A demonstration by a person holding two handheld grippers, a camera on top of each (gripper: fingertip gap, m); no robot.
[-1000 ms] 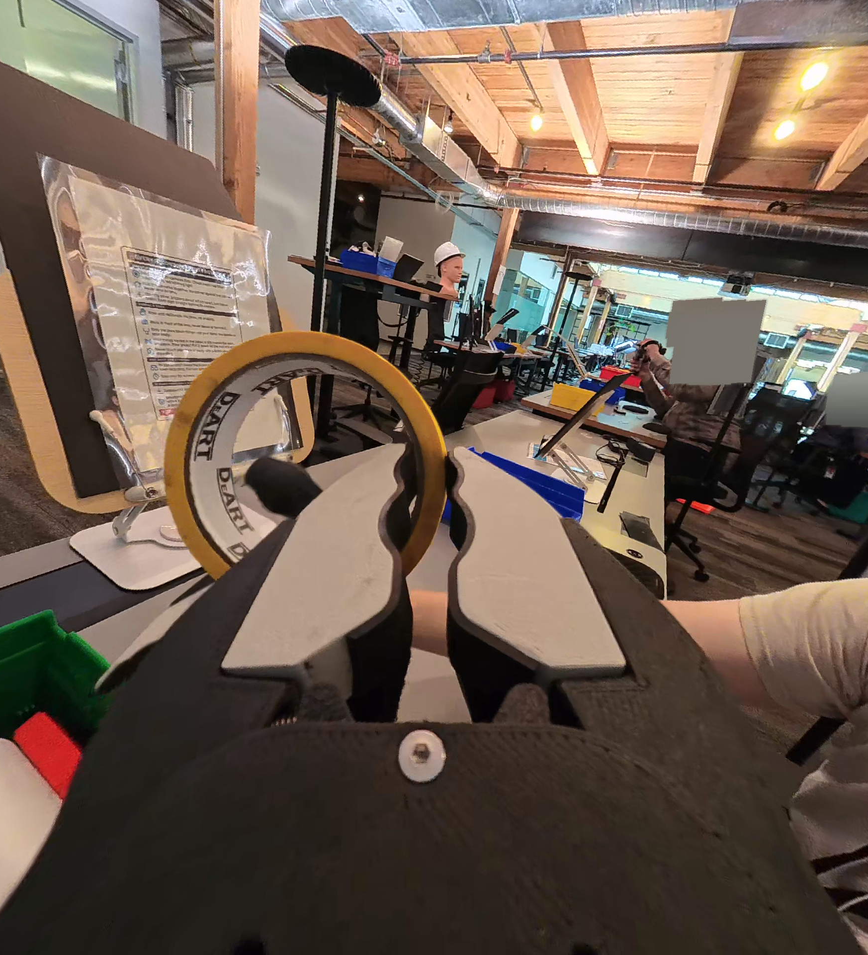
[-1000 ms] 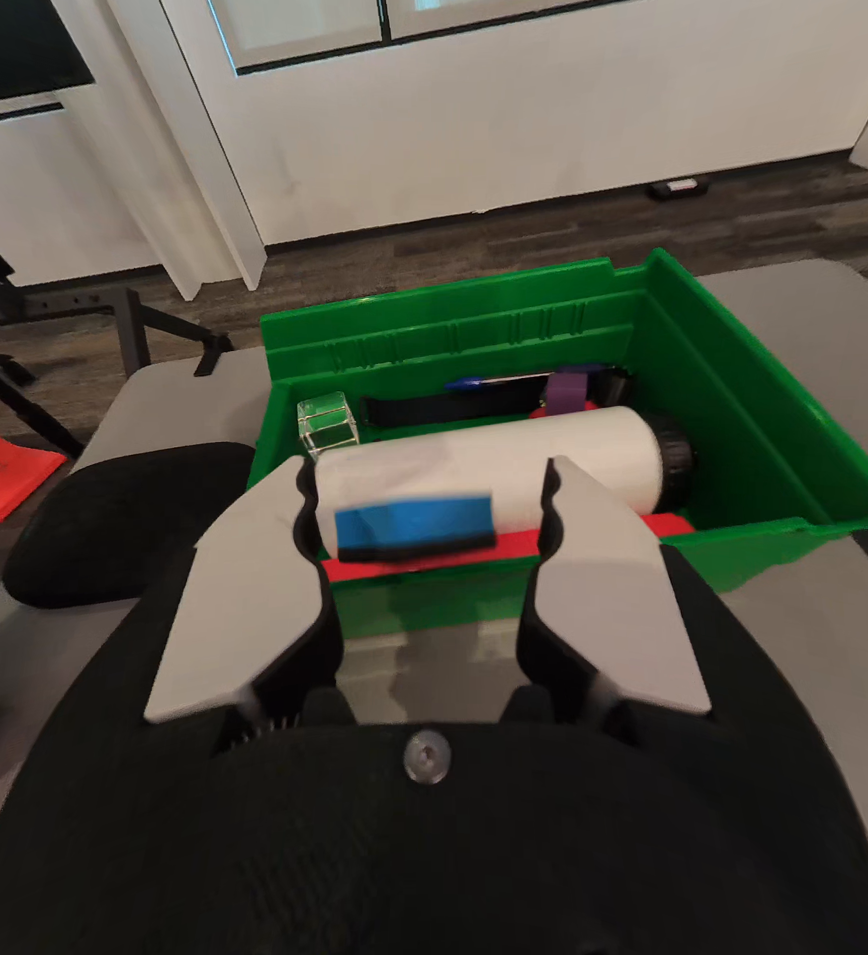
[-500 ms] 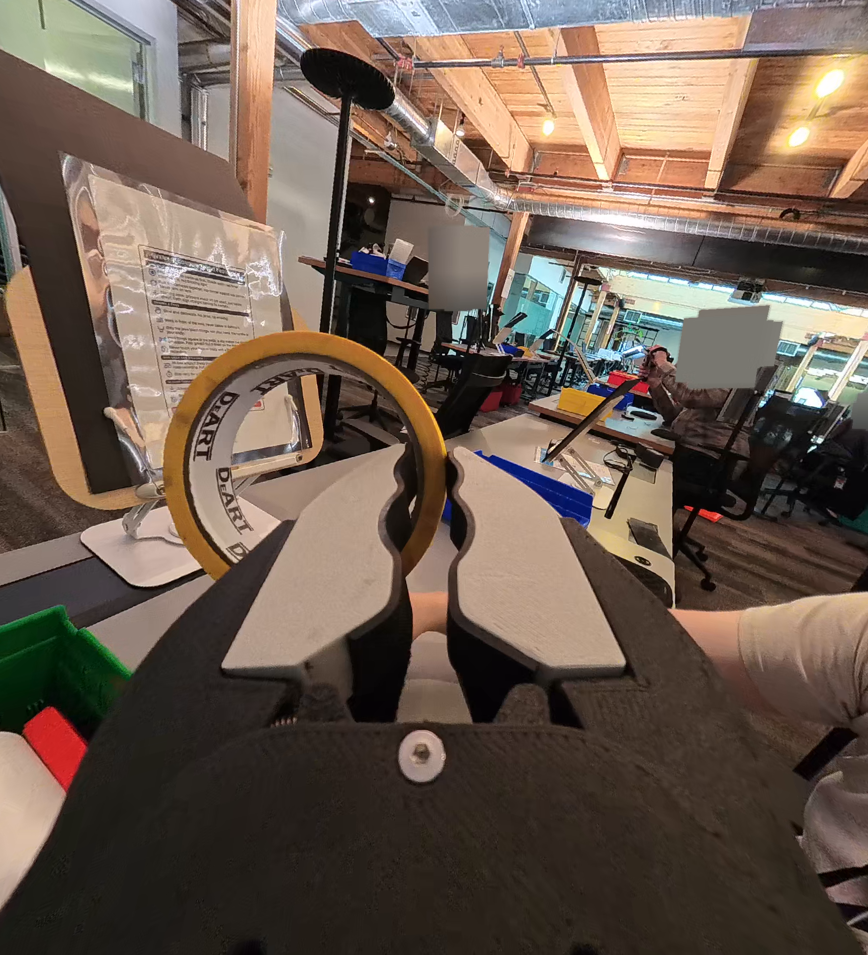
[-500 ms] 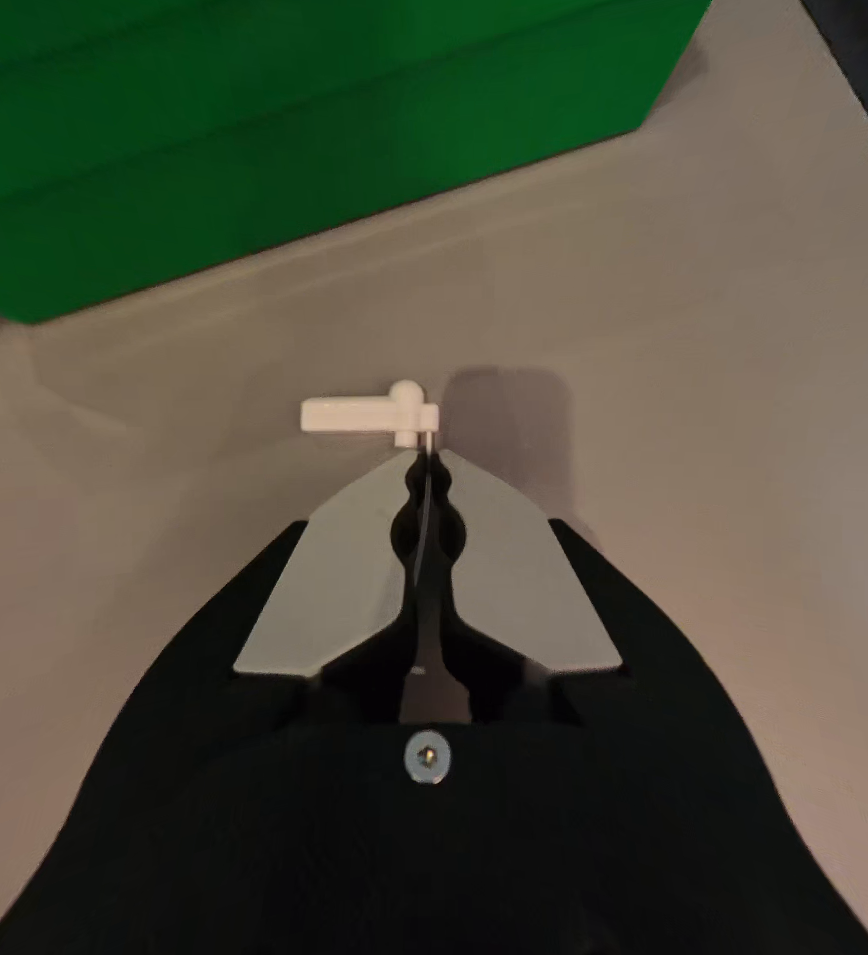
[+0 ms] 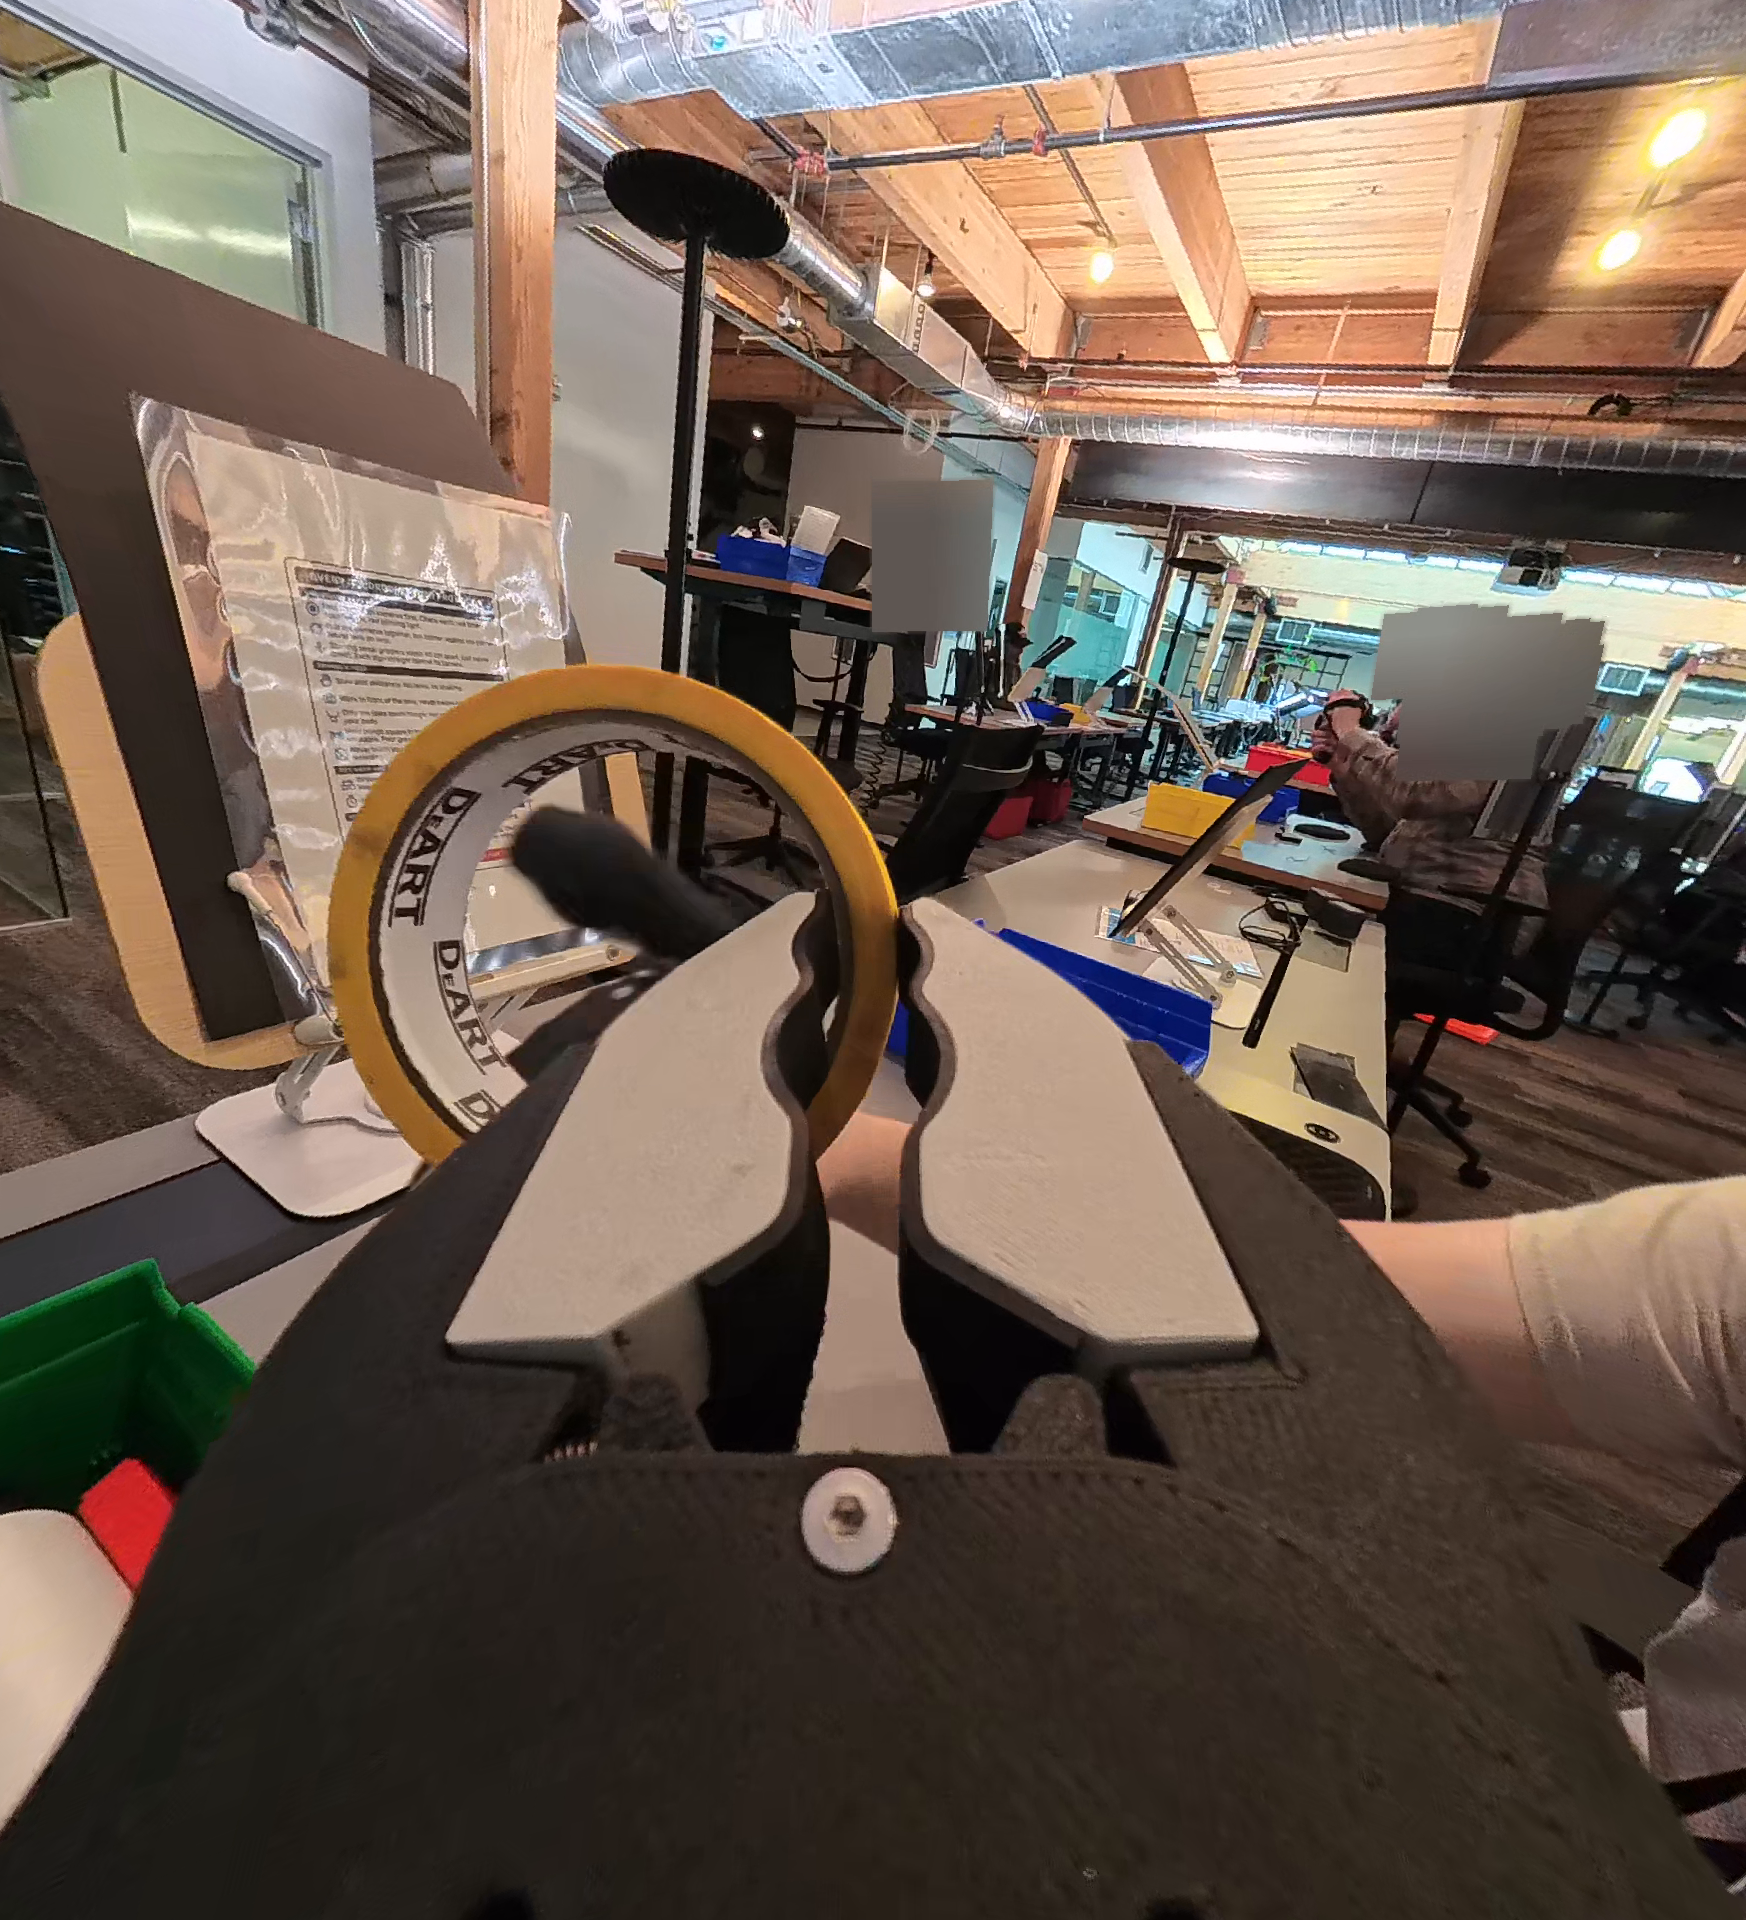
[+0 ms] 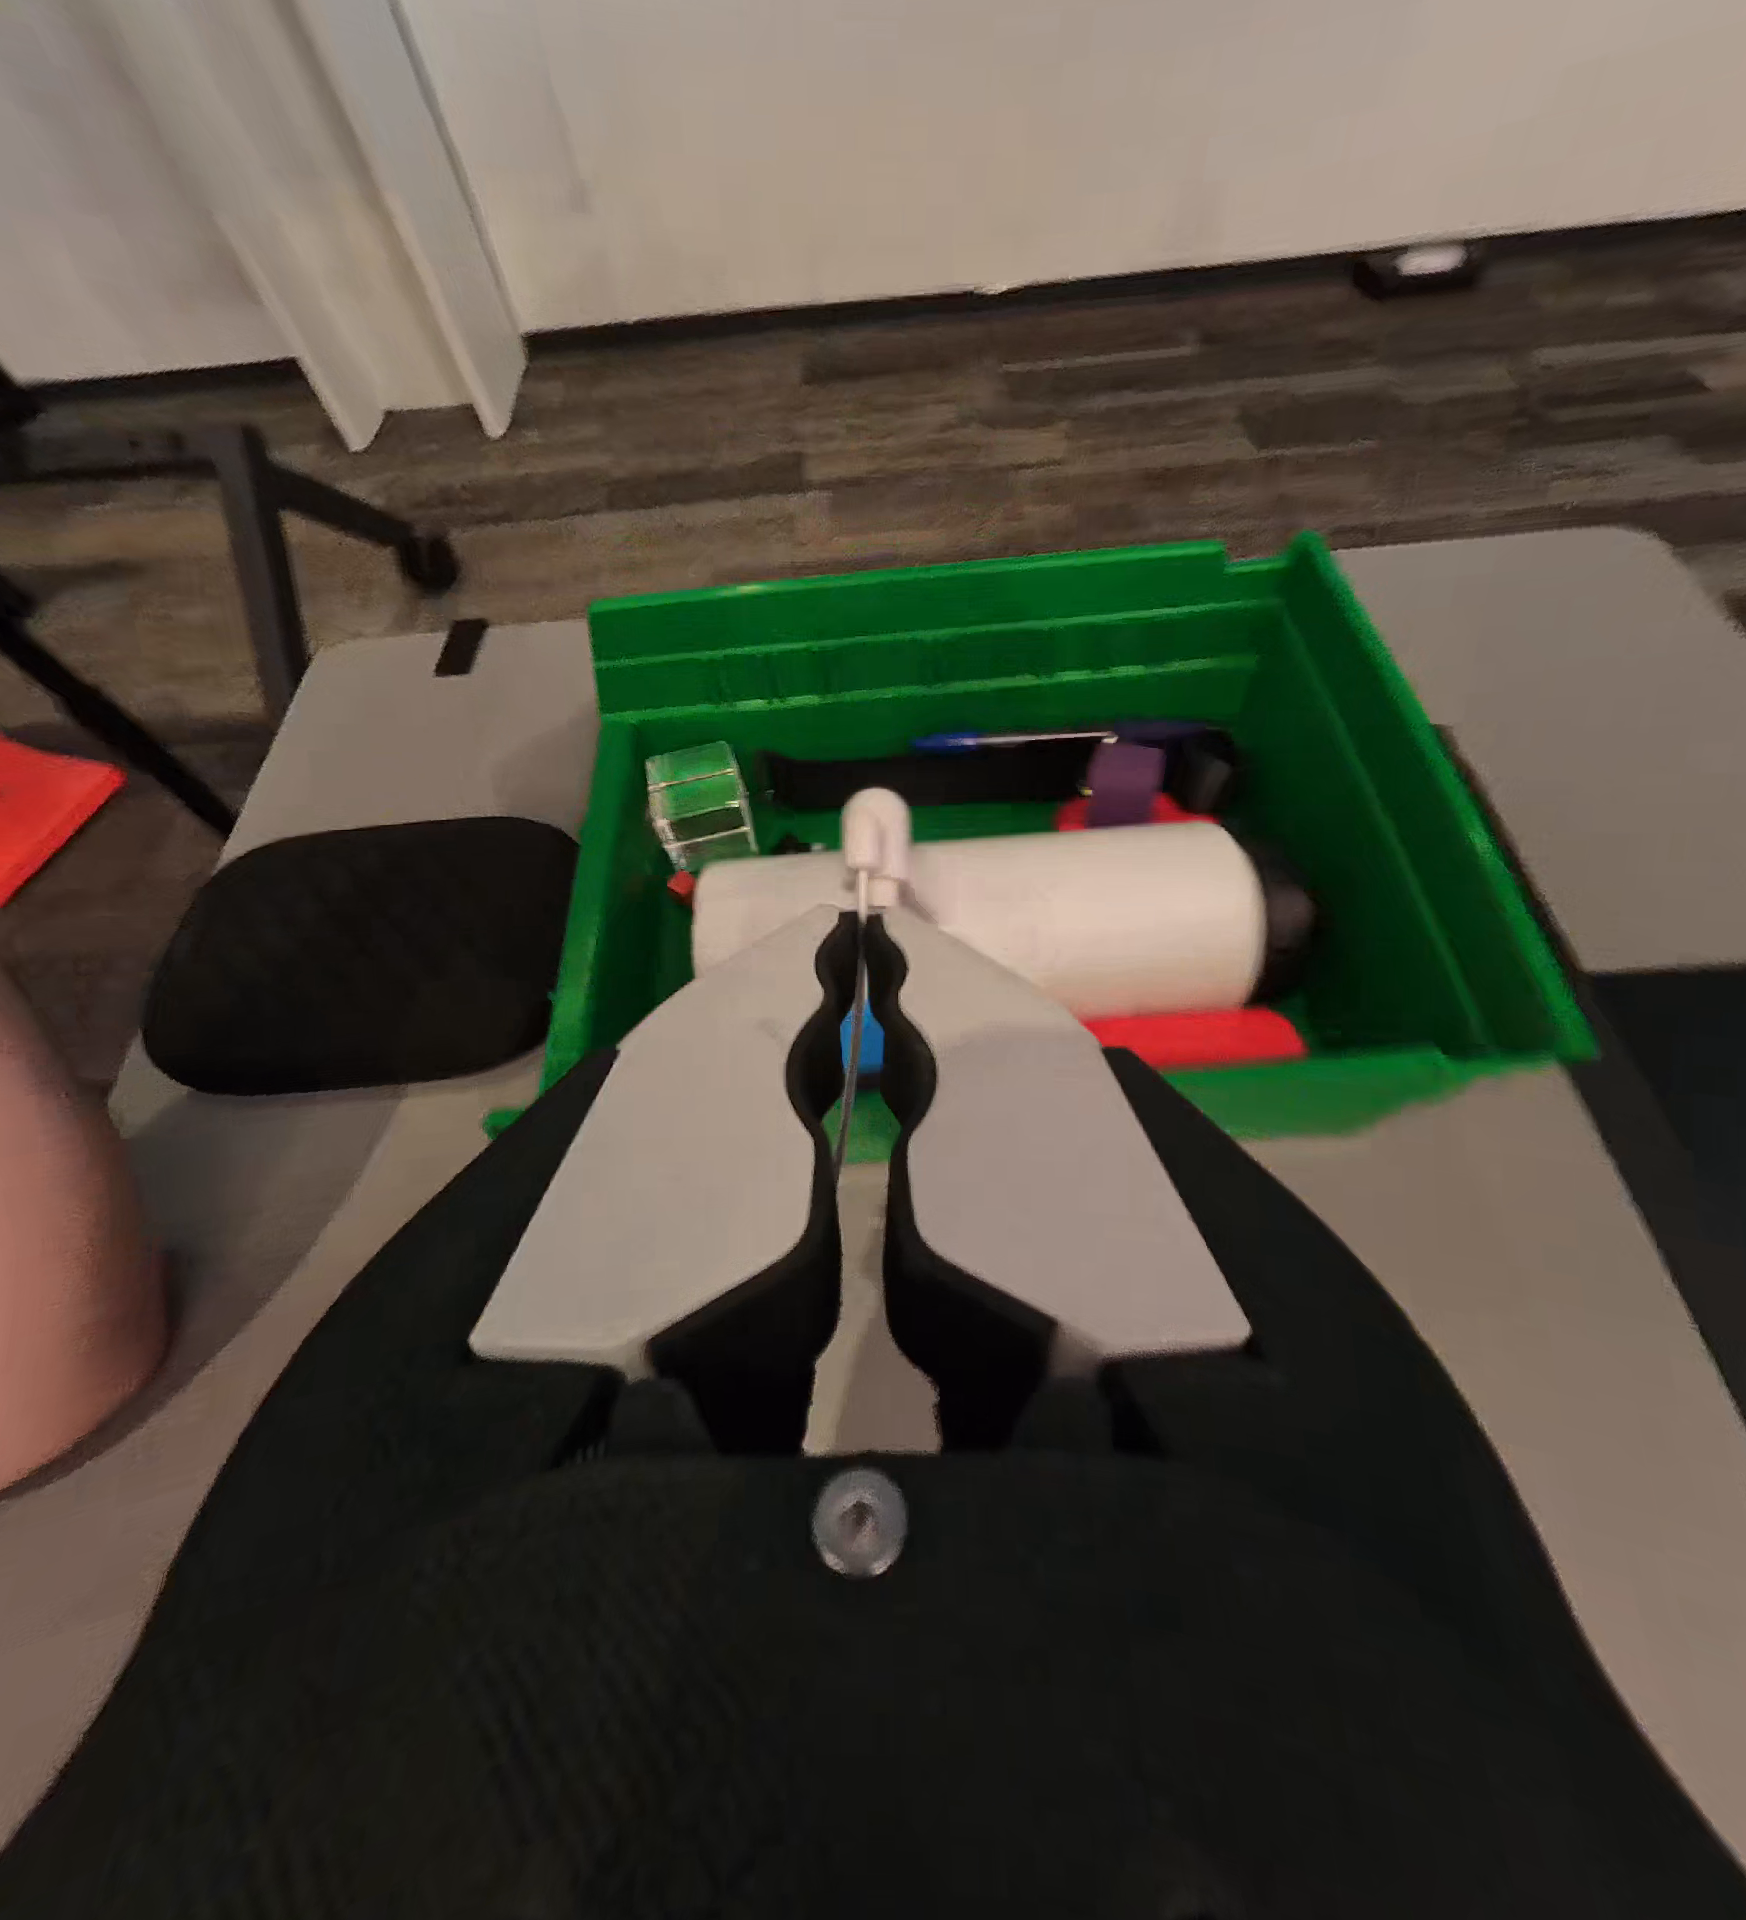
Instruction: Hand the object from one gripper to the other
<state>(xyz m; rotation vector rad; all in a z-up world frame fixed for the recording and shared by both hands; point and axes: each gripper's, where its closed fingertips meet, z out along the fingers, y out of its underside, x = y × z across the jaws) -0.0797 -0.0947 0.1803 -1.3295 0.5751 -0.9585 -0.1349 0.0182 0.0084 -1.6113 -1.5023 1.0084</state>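
On the grey counter (image 6: 1534, 1299) sits one green bin (image 6: 1388, 831) holding one white bottle (image 6: 1087, 914), one clear cube (image 6: 697, 805) and a few smaller bits. The left gripper (image 5: 898, 925) has its jaws pinching one yellow tape roll (image 5: 578, 696), held upright above the counter. The right gripper (image 6: 864, 920) has its jaws pressed together on one thin pin with a white head (image 6: 877, 831), in front of the bin.

Black tongs (image 5: 898, 920), grey scalloped fingers (image 6: 713, 1122)
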